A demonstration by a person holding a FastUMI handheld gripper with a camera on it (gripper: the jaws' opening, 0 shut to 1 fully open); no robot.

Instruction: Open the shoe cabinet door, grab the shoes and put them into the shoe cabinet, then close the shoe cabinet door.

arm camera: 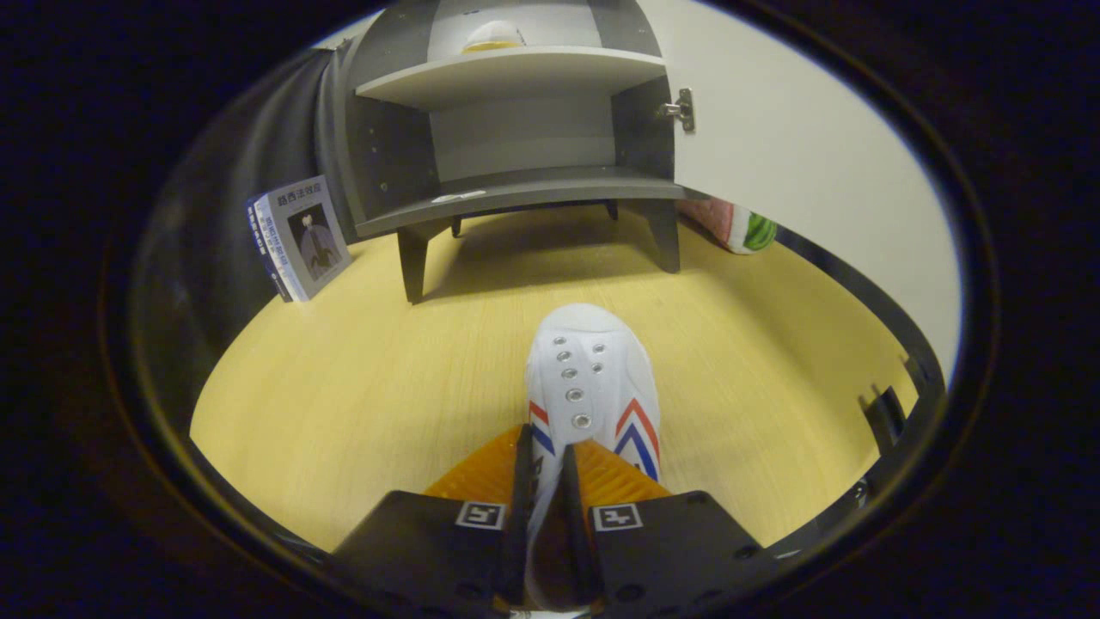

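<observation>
The gripper (550,481) has its two fingers squeezed close together on the side wall of the white sneaker (593,387), one finger inside the shoe and one outside, so the shoe hangs with its toe pointing ahead of the fingers. Far beyond the toe stands the grey shoe cabinet (516,146) with its white door (799,155) swung wide open (another shoe sits on the top shelf (507,73)), so the lower shelf (524,191) looks like a good spot for this one. A book (301,236) leans beside the cabinet, out of the way.

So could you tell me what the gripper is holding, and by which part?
The gripper is shut on the white shoe, pinching its collar edge near the heel.
</observation>
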